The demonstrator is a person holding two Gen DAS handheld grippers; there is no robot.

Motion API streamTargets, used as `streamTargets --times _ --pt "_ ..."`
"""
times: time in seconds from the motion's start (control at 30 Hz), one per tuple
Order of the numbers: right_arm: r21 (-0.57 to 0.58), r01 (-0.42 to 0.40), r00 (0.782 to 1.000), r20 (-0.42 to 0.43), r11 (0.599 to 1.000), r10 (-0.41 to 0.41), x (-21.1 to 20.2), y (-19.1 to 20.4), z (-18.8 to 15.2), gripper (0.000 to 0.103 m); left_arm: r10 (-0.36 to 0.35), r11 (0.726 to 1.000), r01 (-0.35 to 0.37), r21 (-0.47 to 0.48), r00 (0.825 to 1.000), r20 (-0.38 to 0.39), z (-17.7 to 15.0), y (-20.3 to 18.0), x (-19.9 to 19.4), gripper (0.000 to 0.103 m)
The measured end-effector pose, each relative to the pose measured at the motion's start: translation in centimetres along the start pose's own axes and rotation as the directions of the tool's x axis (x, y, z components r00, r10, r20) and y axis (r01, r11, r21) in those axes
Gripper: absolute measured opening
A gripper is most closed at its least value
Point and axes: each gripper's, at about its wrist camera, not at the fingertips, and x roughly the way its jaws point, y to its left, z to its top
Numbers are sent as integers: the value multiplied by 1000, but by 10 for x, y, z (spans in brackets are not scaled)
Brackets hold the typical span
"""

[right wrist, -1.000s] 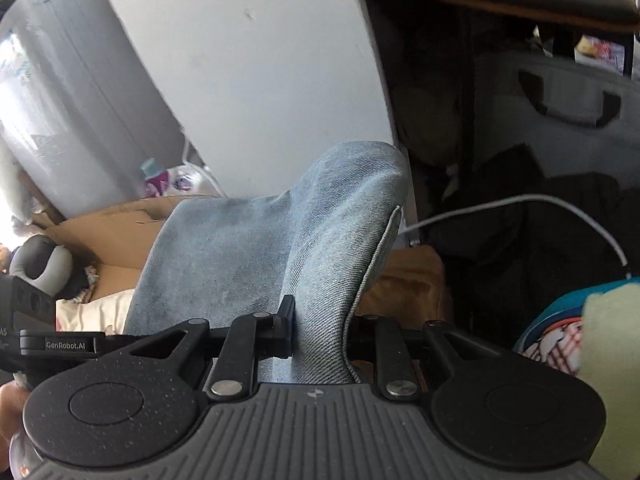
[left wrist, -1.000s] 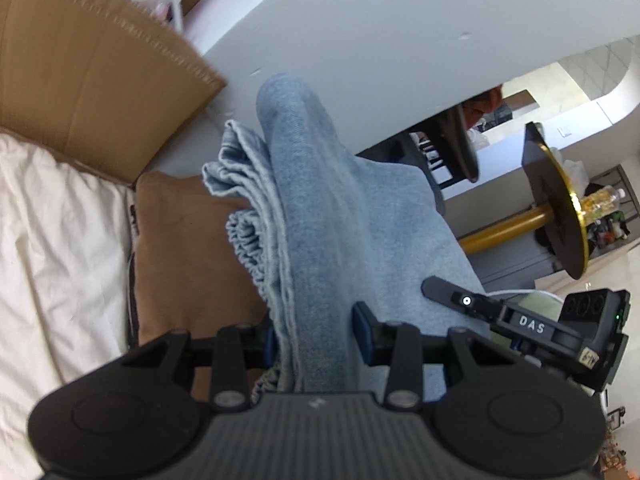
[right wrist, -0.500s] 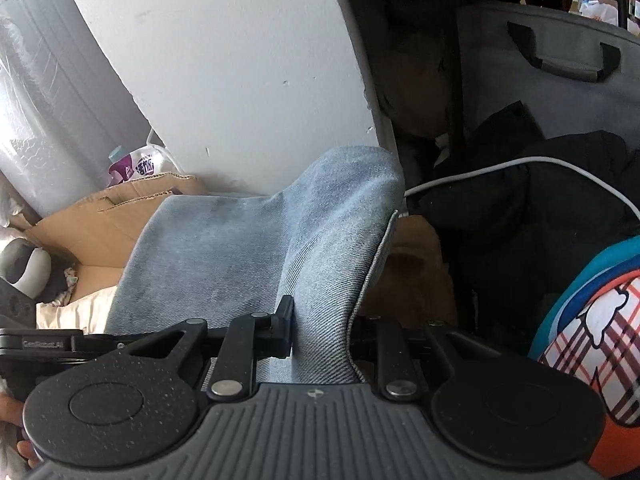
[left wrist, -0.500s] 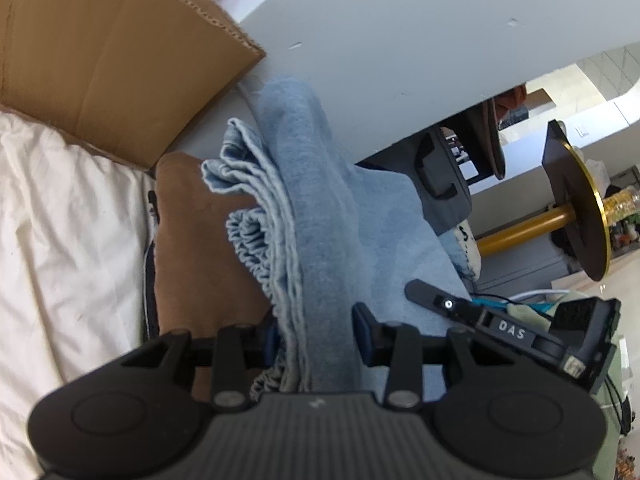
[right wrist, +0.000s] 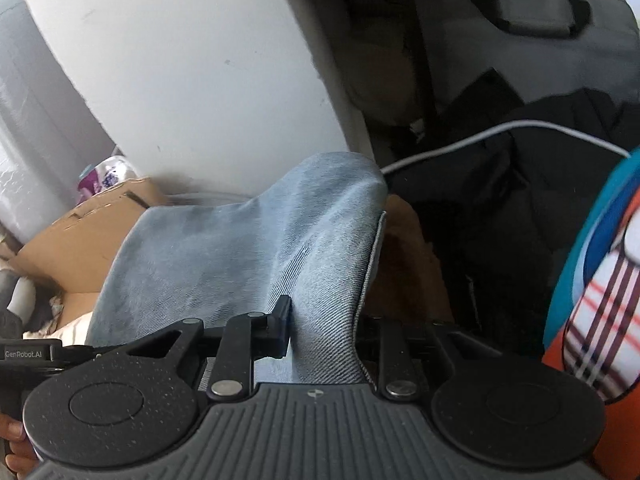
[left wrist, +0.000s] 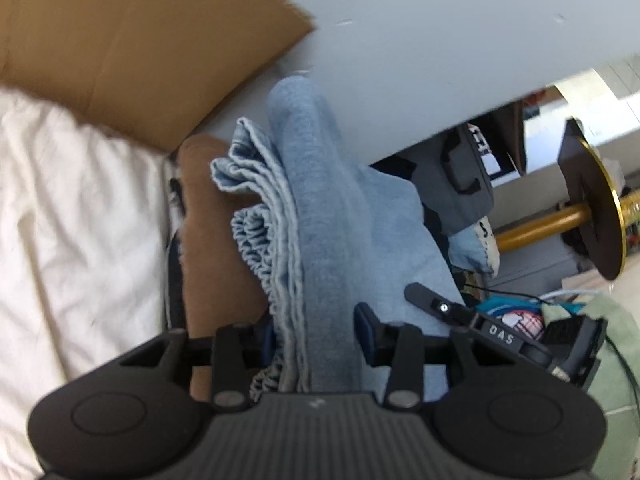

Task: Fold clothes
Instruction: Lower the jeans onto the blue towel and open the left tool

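The left gripper (left wrist: 314,330) had its jaws easing apart around a thick bunch of the light-blue folded denim garment (left wrist: 320,216), layered hems stacked at one side; the right gripper (right wrist: 322,320) pinched a thinner fold of the same cloth. The denim spanned between them above a brown cushion (left wrist: 216,248) beside white bedding (left wrist: 76,216) — soft, limp, fairly heavy, probably best held at its seamed edges.

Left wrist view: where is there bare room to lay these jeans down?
Free: the white sheet, bordered by the cardboard and the brown cloth. Crowded: right of the jeans, with bags, cables and the right gripper. The brown cloth lies directly under the jeans.
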Motion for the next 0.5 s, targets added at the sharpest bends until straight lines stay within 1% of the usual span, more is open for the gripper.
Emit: streamTargets --times 0.03,0.07,0.1,0.2,0.27,0.4,0.5 --pt "1 -2 1000 2 1000 2 0 0 -1 26 2 1000 -3 -10 1000 -9 1 1 -3 44" --pt "-2 -4 1000 5 1000 4 0 0 -2 26 13 1000 -13 1 1000 -18 4 -1 -7 44" --pt "-15 -7 1000 11 1000 7 -1 2 -2 26 36 999 -35 27 999 -23 6 -4 -11 42" --pt "-44 -13 1000 14 999 13 -5 6 -1 26 88 992 -84 94 995 -41 14 -15 -26 42" --pt "-46 -12 1000 12 999 13 -6 6 -1 26 115 984 -112 136 993 -20 22 -25 -40 42" --pt "-10 -24 1000 5 1000 24 -7 4 4 25 167 966 -158 206 986 -27 41 -54 -50 41" --pt "-25 -17 1000 -3 1000 16 -6 7 5 25 194 944 -175 279 980 -40 53 -78 -50 40"
